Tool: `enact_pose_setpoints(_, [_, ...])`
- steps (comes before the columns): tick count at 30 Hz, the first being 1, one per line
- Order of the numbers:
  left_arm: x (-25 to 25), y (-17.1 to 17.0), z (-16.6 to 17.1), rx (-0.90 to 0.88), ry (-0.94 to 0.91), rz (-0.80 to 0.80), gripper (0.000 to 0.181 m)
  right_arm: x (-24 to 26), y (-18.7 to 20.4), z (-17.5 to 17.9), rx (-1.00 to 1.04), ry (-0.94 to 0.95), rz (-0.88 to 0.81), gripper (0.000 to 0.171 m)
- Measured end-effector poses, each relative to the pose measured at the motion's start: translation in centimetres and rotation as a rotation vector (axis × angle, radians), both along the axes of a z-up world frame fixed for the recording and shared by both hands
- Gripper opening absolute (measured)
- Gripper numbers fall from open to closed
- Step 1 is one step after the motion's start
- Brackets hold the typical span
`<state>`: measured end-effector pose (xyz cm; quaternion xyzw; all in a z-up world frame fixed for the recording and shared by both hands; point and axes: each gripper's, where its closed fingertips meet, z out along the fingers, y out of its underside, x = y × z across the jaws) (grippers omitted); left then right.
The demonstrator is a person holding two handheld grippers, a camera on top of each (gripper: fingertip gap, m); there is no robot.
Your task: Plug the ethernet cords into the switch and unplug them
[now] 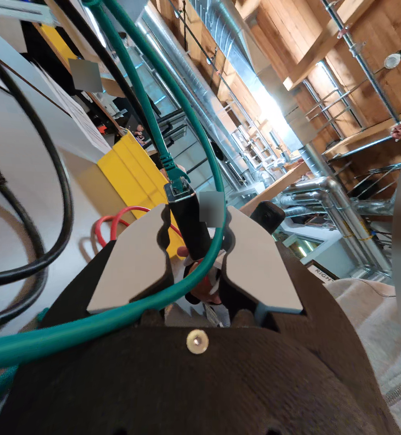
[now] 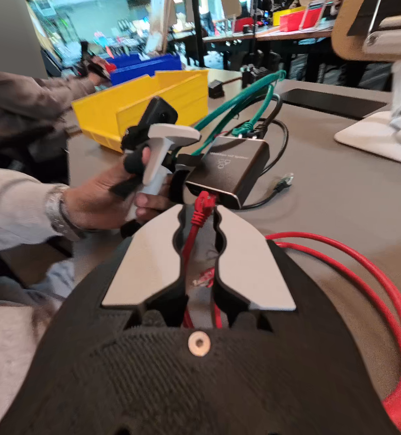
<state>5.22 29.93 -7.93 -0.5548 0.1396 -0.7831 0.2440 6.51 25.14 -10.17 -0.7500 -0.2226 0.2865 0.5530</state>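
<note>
My left claw [image 2: 183, 171] is clamped on the near left corner of the black switch [image 2: 230, 169], which sits lifted off the table [image 2: 336, 188]. My right claw [image 2: 198, 211] stands slightly apart around the red cord [image 2: 200, 215], whose plug sits in the switch's near port. Green cords [image 2: 241, 110] and a black cable leave its far side; a loose black plug [image 2: 283, 182] lies just right of the switch, a yellow bin [image 2: 128, 106] behind it to the left.

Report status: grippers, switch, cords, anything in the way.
Left gripper clamped on the switch, held off the table. Right gripper open, straddling the red cord, plug at the near port. Green cord seated far side. Green loop crosses left fingers.
</note>
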Motion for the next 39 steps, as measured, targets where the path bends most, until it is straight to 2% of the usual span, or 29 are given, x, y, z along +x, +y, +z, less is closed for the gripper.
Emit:
enact_pose_setpoints(1, [-0.2, 0.4, -0.2, -0.011, 0.001, 0.012, 0.04, 0.0, 0.0, 0.1, -0.019, 0.043, 0.017, 0.029])
enact_pose_setpoints(5, [-0.6, 1.0, -0.8, -0.075, -0.02, 0.018, 0.037, -0.2, 0.0, -1.6, -0.126, 0.049, 0.051, 0.03])
enact_pose_setpoints(9, [-0.1, 0.3, -0.6, -0.067, -0.037, -0.021, 0.036, -1.3, -0.5, -3.0, -0.206, 0.04, 0.1, 0.033])
enact_pose_setpoints(11, [0.1, -0.1, -0.4, -0.048, -0.032, -0.04, 0.038, -1.8, -0.7, -2.8, -0.211, 0.064, 0.119, 0.016])
enact_pose_setpoints(14, [-0.3, 0.1, 0.1, -0.065, -0.065, -0.054, 0.04, -1.7, -0.7, -1.4, -0.241, 0.196, 0.136, 0.013])
enact_pose_setpoints(18, [-1.7, 2.0, 0.3, -0.187, -0.17, 0.003, 0.043, 0.6, 0.2, 0.2, -0.307, 0.467, 0.11, 0.011])
enact_pose_setpoints(20, [-2.4, 2.9, 0.1, -0.254, -0.219, 0.02, 0.044, 1.4, 0.5, 0.5, -0.311, 0.52, 0.094, 0.011])
enact_pose_setpoints(26, [-3.2, 3.3, 0.6, -0.245, -0.253, 0.055, 0.048, 0.8, 0.1, 1.1, -0.246, 0.47, 0.106, 0.011])
enact_pose_setpoints(29, [-4.3, 4.2, 0.9, -0.215, -0.255, 0.136, 0.051, 0.9, 0.1, 1.0, -0.205, 0.397, 0.079, 0.011])
enact_pose_setpoints(31, [-5.6, 5.6, 0.7, -0.187, -0.221, 0.263, 0.059, 0.9, 0.1, 0.9, -0.199, 0.378, 0.071, 0.011])
enact_pose_setpoints(33, [-6.7, 6.9, 0.6, -0.138, -0.176, 0.395, 0.076, 1.0, 0.2, 0.8, -0.2, 0.368, 0.06, 0.011])
enact_pose_setpoints(35, [-7.0, 7.1, 0.9, -0.073, -0.119, 0.449, 0.088, 1.0, 0.2, 0.6, -0.197, 0.349, 0.051, 0.011])
enact_pose_setpoints(37, [-6.3, 6.5, 1.4, 0.018, -0.068, 0.442, 0.089, 1.2, 0.4, 0.5, -0.181, 0.316, 0.025, 0.011])
enact_pose_setpoints(39, [-4.8, 4.9, 1.8, 0.088, -0.04, 0.336, 0.077, 1.5, 0.6, 0.4, -0.159, 0.278, -0.01, 0.011])
